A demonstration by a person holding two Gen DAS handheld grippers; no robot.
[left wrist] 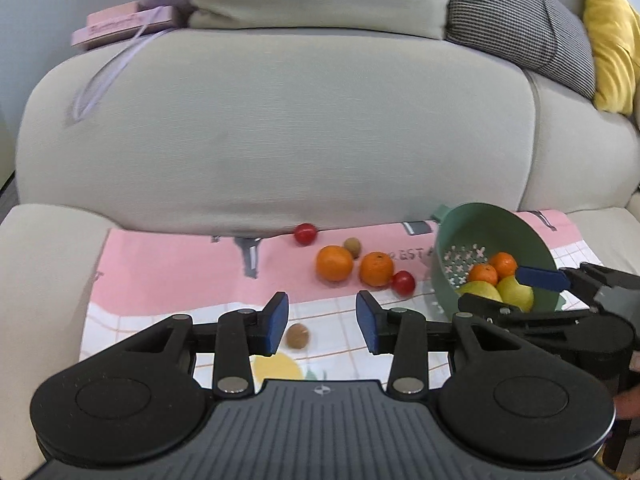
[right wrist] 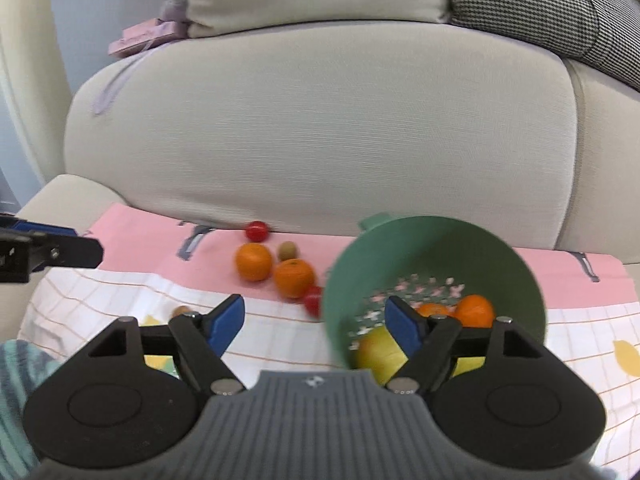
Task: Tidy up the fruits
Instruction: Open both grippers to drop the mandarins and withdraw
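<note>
My left gripper (left wrist: 322, 322) hung part-open and empty over a small brown fruit (left wrist: 298, 335); oranges (left wrist: 335, 263) lay loose beyond. My right gripper (right wrist: 316, 326) gaped wide, empty, its right finger before the tilted green colander (right wrist: 424, 248), which cradled gathered fruit.

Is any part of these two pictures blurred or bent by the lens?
Left wrist view: the sofa bulges from fisheye bending, its upper part soft. Right wrist view: the green bowl and the fruit nearby look smeared; the corners go dark.
</note>
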